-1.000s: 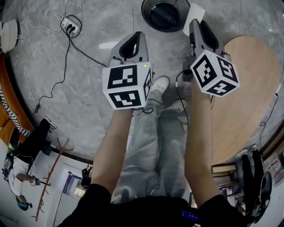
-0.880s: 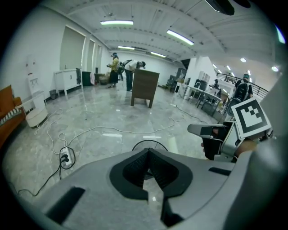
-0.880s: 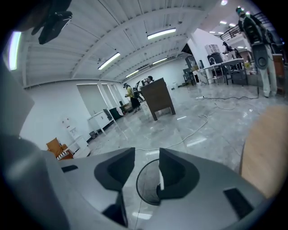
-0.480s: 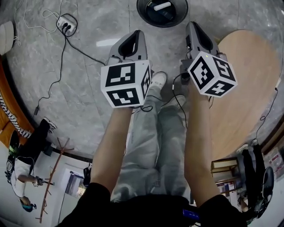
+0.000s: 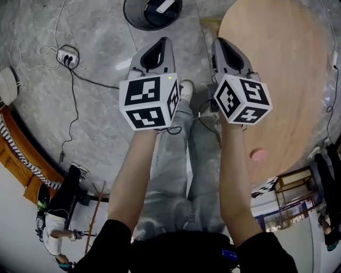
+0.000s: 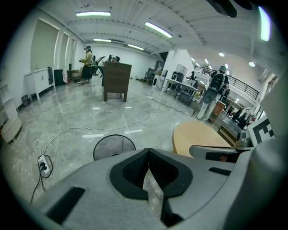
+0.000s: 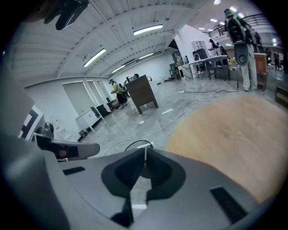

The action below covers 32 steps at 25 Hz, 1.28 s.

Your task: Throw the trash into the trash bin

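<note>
We find left gripper [image 6: 148, 157] and right gripper [image 7: 144, 155] shut, empty; pink object [image 5: 258, 155] behind right gripper seems light, soft: pinch its middle.

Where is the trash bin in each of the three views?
Head view: trash bin at the top edge, left of centre.
Left gripper view: bin low, left of centre.
Right gripper view: low centre, only its rim showing.
Shared landmark: the round wooden table, right of the bin in every view.

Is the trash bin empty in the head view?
No, a white piece of trash lies inside the dark bin on the floor.
</note>
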Available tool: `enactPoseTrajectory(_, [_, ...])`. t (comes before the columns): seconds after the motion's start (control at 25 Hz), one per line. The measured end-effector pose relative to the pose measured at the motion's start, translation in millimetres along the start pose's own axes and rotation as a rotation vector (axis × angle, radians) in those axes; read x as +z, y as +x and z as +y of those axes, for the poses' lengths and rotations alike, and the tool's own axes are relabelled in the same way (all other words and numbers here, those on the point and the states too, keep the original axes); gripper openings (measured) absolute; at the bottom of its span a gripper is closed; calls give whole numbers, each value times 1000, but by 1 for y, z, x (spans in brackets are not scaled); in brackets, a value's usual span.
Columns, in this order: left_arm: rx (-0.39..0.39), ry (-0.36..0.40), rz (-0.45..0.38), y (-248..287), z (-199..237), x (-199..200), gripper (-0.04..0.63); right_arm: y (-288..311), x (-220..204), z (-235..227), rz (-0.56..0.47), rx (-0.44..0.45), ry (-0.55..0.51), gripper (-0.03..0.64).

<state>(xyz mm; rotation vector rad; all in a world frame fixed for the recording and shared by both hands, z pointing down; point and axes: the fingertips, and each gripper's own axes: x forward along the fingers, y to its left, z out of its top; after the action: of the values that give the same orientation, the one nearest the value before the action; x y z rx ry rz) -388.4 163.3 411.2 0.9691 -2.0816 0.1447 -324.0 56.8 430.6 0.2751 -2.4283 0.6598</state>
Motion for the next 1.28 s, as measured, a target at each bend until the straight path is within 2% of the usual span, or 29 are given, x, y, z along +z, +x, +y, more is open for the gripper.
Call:
enactPoseTrajectory(0.32, [-167, 127, 62, 9, -132, -25, 6, -102, -20, -78, -50, -114, 105, 18])
enactPoseTrajectory(0.48, [-291, 217, 112, 1, -214, -49, 6, -167, -39, -126, -85, -213, 187, 18])
enactPoseTrajectory(0.76, [-436, 345, 177, -12, -324, -101, 6, -275, -89, -200, -132, -376, 294, 18])
enactPoseTrajectory(1.12, [-592, 505, 245, -50, -439, -178, 6, -402, -170, -250, -194, -564, 444, 18])
enactPoseTrajectory(1.28, [-638, 553, 285, -65, -468, -211, 6, -439, -207, -254, -168, -622, 461, 18])
